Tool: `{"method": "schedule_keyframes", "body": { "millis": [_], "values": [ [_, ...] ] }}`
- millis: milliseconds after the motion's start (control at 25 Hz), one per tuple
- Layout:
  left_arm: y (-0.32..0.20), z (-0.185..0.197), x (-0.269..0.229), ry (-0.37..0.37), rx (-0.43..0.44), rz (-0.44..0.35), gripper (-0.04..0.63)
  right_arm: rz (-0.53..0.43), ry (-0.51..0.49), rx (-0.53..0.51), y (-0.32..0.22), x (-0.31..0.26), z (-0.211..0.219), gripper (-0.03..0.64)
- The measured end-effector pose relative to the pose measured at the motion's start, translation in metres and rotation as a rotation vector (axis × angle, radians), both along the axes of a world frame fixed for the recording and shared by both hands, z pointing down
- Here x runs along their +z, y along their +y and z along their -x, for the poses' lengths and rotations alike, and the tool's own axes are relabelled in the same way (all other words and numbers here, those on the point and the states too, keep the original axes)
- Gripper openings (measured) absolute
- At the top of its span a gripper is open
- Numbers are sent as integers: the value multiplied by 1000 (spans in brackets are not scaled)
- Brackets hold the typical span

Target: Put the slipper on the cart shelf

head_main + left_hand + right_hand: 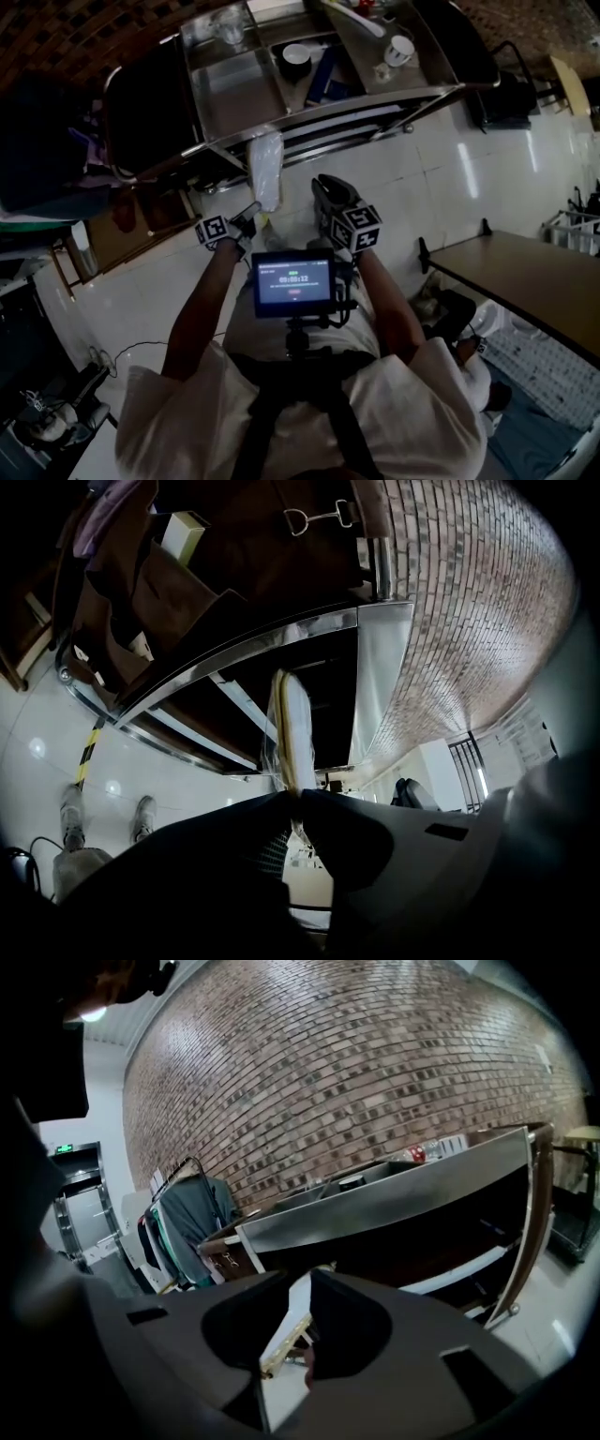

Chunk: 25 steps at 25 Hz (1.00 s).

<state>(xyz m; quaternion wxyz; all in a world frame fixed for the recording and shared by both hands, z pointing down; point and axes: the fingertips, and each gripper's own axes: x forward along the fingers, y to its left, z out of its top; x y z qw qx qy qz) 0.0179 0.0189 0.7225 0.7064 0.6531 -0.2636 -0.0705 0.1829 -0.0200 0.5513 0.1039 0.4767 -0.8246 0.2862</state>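
carrying the slipper point(265, 169) toward the cart point(234, 94), by the look of things. the left gripper point(251, 216) has its jaws pinched tight on the slipper's near end. the pale, plastic-wrapped sole stands up edge-on and leans toward the cart's front. the slipper is in the air, near the front rail, not on any shelf. the right gripper point(325, 183) hangs just beside it, apart from the slipper. its own view shows the jaws close together with a pale, yellow-edged sliver in the gap; whether they pinch anything cannot be told. the cart top is crowded: bowl point(296, 56), cup point(399, 49), odds in the trays. the open lower shelf point(337, 120) under the steel top looks the likelier landing place. to do it well, probably: bring the left gripper lower and tip the slipper from upright to flat so it passes under the top rail without catching. push it well in past the shelf edge and let go only once its weight rests there. a thin wrapped thing held by one end may droop or slide, so the right gripper should stay clear or steady the far end.
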Motion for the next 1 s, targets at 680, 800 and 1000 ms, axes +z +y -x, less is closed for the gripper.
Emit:
{"method": "schedule_keyframes", "body": {
  "millis": [680, 800, 1000],
  "values": [
    [-50, -55, 9, -41, -112, 6, 38, -11, -6, -117, -51, 8, -49, 81],
    [-55, -52, 11, -45, -129, 8, 39, -13, -4, -134, -54, 6, -47, 81],
    [-60, -53, 9, -68, -144, 9, 40, -11, -5, -162, -57, 9, -49, 81]
  ]
}}
